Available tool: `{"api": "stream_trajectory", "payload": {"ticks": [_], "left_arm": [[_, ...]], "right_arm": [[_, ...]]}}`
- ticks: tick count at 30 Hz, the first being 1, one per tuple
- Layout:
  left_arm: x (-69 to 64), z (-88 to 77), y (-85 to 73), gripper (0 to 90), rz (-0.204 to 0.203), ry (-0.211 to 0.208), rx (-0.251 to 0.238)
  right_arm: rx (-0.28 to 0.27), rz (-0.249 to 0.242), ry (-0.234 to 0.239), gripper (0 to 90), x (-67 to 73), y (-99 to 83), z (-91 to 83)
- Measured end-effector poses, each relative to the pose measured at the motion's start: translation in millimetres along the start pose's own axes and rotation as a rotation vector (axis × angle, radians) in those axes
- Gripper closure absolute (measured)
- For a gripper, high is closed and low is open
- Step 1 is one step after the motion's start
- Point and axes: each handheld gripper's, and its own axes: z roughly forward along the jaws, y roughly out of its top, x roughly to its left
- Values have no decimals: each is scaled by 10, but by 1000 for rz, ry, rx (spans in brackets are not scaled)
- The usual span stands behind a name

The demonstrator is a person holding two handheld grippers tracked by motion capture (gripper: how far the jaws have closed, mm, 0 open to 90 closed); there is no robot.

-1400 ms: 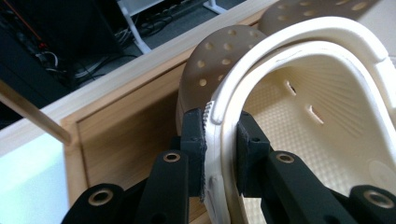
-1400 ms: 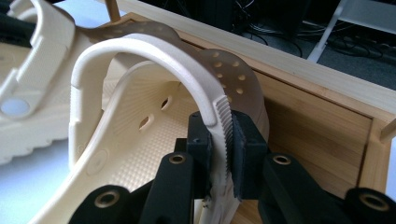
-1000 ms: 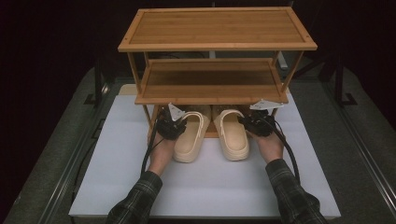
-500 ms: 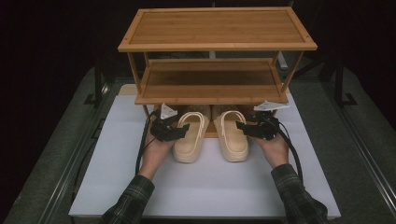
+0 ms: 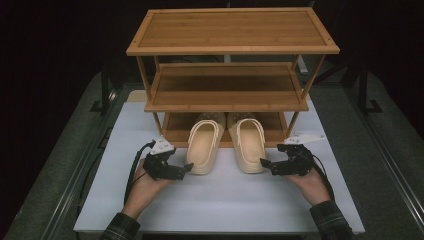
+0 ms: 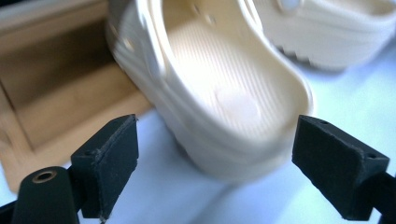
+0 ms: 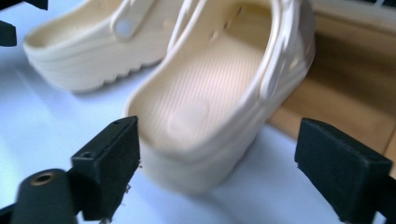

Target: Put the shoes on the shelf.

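Cream foam clogs, one pair, set side by side with toes tucked onto the bottom tier of the bamboo shoe rack [image 5: 227, 50] and heels projecting out over the white mat [image 5: 220, 200] that covers the table [image 5: 55, 170].

Left clog [image 5: 204, 145]: heel end lies in front of the left hand-held gripper [image 5: 186, 170]. In the left gripper view the clog's heel [image 6: 233, 112] sits between the two black pads [image 6: 109, 163] without contact on either side. Jaws stand wide and have just been opening; nothing is held.

Right clog [image 5: 247, 142]: heel end lies in front of the right hand-held gripper [image 5: 264, 164]. The right gripper view shows the same arrangement, the heel [image 7: 196, 121] framed by the pads [image 7: 112, 161] and clear of both. Jaws likewise have just been opening and grip nothing.

Placement note: both clogs rest on their soles, parallel and close together, straps up, half under the rack's middle shelf [image 5: 227, 92]. This reads as a pair just stowed, each shoe handled by its heel so the toe could slide under the low shelf. The wide jaws, by my judgement, let the shoes go without dragging them back out.

Hands: one at each gripper, resting low on the mat, forearms in plaid sleeves.

Upper tiers of the rack: bare wood.
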Motion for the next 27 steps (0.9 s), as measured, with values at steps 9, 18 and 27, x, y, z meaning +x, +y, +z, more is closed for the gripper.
{"api": "stream_trajectory", "payload": {"ticks": [9, 18, 27], "left_arm": [[-94, 228, -68, 83, 26, -56, 18], [-146, 428, -66, 61, 58, -47, 66], [-111, 507, 21, 42, 18, -72, 64]], "right_arm": [[38, 11, 59, 106, 38, -160, 144], [86, -21, 63, 98, 79, -161, 324], [75, -23, 85, 89, 76, -91, 443]]}}
